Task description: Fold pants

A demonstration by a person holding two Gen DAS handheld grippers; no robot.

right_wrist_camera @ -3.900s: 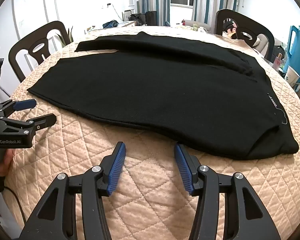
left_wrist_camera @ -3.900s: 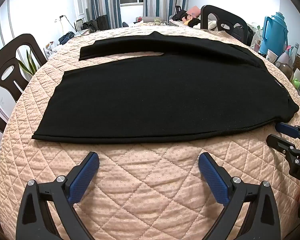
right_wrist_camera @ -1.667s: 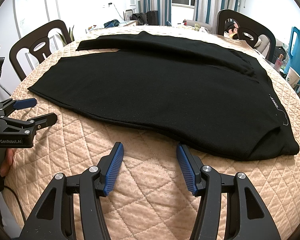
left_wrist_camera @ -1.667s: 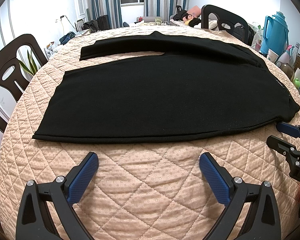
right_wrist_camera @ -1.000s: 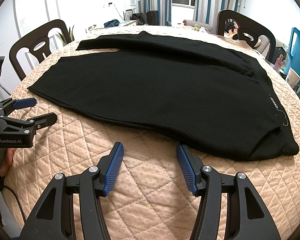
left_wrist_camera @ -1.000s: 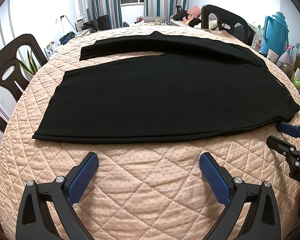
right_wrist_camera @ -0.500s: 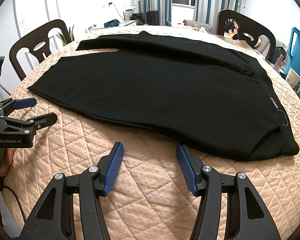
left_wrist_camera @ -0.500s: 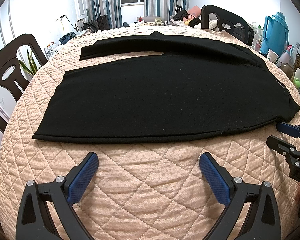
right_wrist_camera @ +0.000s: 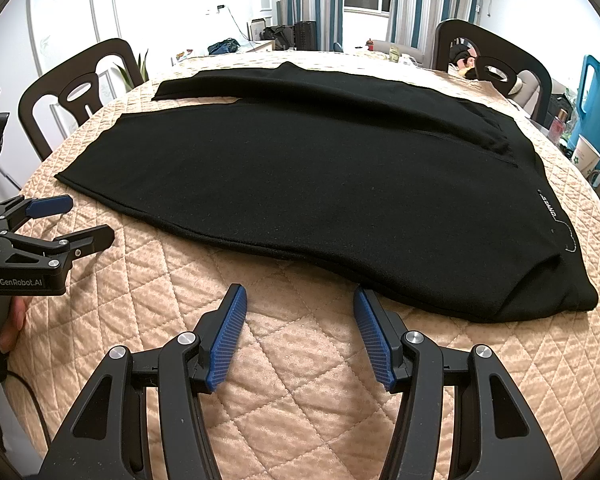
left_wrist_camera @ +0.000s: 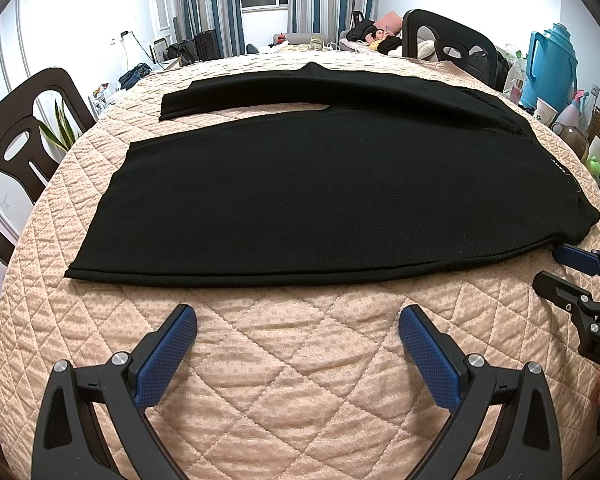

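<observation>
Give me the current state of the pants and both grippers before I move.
pants: spread flat on the quilted table cover, legs apart, unfolded, not gripped.
left gripper: open, empty, short of the near pant edge.
right gripper: open, empty, near the waist end.

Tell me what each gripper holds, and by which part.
Nothing. The left gripper and right gripper are both open over the quilt, short of the pants.

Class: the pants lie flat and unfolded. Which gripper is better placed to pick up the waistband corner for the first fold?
Probably the right gripper: open, it sits just short of the pants near the waistband. The left gripper faces the leg hem end.
</observation>
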